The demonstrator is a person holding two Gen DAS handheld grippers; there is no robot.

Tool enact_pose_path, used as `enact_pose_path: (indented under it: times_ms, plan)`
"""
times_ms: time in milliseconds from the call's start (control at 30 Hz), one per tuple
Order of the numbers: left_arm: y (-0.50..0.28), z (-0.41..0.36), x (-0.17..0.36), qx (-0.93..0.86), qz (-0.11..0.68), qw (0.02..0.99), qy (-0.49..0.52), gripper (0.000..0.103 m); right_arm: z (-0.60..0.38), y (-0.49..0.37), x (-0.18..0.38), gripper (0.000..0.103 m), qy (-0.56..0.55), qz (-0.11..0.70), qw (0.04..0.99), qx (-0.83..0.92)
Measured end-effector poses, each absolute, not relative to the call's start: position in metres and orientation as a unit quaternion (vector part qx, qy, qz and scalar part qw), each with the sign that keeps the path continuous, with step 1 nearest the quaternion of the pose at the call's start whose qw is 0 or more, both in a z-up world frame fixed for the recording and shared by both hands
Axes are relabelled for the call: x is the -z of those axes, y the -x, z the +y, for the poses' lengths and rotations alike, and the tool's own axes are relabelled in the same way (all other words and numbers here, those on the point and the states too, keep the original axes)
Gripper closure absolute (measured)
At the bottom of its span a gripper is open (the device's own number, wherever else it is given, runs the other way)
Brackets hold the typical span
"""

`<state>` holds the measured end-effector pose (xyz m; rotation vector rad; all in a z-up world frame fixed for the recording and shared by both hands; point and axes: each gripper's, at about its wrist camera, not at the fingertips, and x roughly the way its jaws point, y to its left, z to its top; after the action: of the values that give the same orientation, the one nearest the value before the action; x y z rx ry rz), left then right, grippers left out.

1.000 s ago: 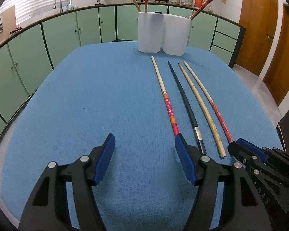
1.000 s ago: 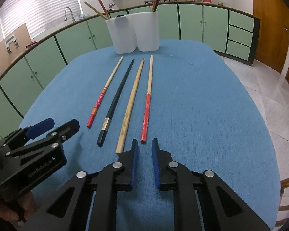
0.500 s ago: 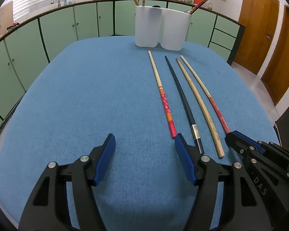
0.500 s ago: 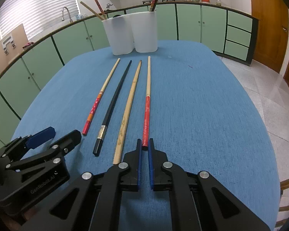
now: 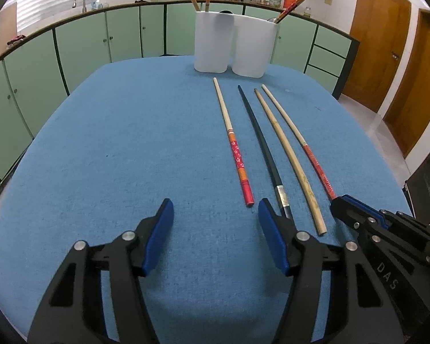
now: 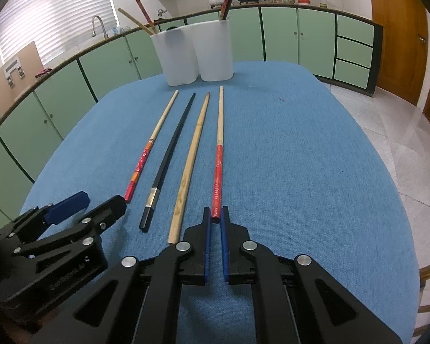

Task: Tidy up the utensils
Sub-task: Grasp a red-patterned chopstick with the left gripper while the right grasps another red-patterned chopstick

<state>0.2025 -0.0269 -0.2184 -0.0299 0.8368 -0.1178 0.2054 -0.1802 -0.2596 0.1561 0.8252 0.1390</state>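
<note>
One red chopstick [image 6: 216, 176] end between right gripper [image 6: 215, 218] pads.

matt blue cloth table [image 5: 129, 143], glossy black chopstick [image 6: 172, 154], white plastic holders [image 5: 213, 46]

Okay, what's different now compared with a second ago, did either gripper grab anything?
The right gripper closed its jaws onto the near end of the red-handled chopstick, which it only hovered over before. The left gripper is narrowing slightly, nothing between its jaws. The other three chopsticks, the two white holders and the blue cloth stayed as they were.
</note>
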Motion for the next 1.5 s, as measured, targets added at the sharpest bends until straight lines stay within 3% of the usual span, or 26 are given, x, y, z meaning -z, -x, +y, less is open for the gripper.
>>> enact_pose_path:
  times_ms: [67,533,733,867,1100,1133,1500]
  plan:
    - [-0.202,-0.026,0.219,0.057,0.398,0.915,0.017,0.05,-0.181,-0.205,0.26,0.096,-0.08,0.398,0.912,-0.068]
    - [-0.204,-0.031,0.217,0.061,0.39,0.919,0.014,0.052,-0.18,-0.206,0.26,0.096,-0.078,0.394,0.914,-0.064]
    - [-0.209,-0.039,0.22,0.057,0.397,0.916,0.002,0.061,-0.18,-0.206,0.26,0.096,-0.08,0.394,0.913,-0.064]
    - [-0.211,-0.044,0.221,0.059,0.399,0.915,-0.004,0.077,-0.181,-0.207,0.26,0.096,-0.08,0.396,0.912,-0.064]
    - [-0.211,-0.048,0.222,0.061,0.4,0.915,-0.01,0.091,-0.185,-0.206,0.261,0.096,-0.084,0.396,0.912,-0.063]
    - [-0.211,-0.048,0.222,0.06,0.399,0.915,-0.01,0.098,-0.185,-0.206,0.261,0.096,-0.084,0.396,0.912,-0.062]
    - [-0.21,-0.046,0.22,0.058,0.398,0.916,-0.002,0.098,-0.18,-0.205,0.263,0.097,-0.065,0.394,0.915,-0.057]
